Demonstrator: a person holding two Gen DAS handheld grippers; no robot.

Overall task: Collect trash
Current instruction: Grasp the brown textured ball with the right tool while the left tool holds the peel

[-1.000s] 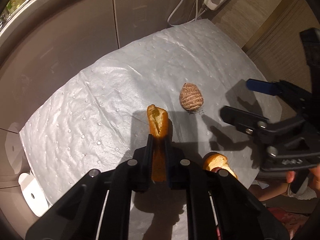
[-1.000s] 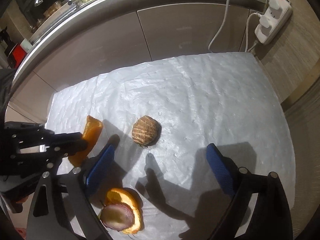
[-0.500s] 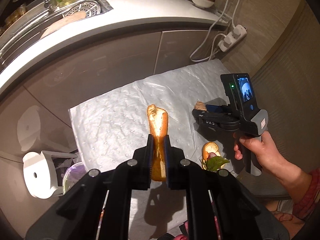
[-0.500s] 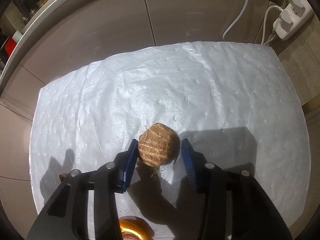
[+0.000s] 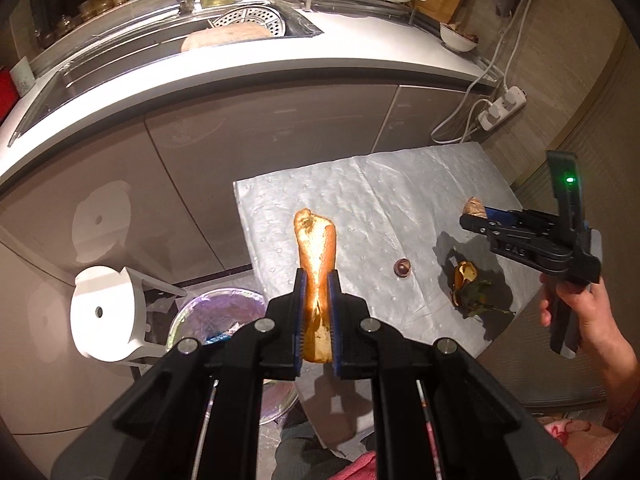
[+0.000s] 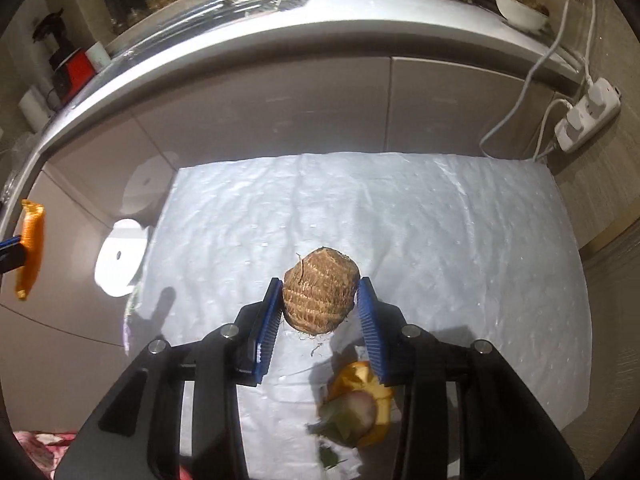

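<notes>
Grippers both tilt steeply downward: left gripper [image 5: 317,312], lower centre, clamps the orange peel [image 5: 316,276]; right gripper [image 6: 320,320], having just closed, pinches the brown taro [image 6: 319,296].

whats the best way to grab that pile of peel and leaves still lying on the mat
Judging by its shape, take the leftover pile at the curled orange peel, its thickest, highest part, coming straight down from above with jaws spanning the peel's narrow width. The leaves lie flat on the mat and give little to pinch. Both grippers are occupied now.
</notes>
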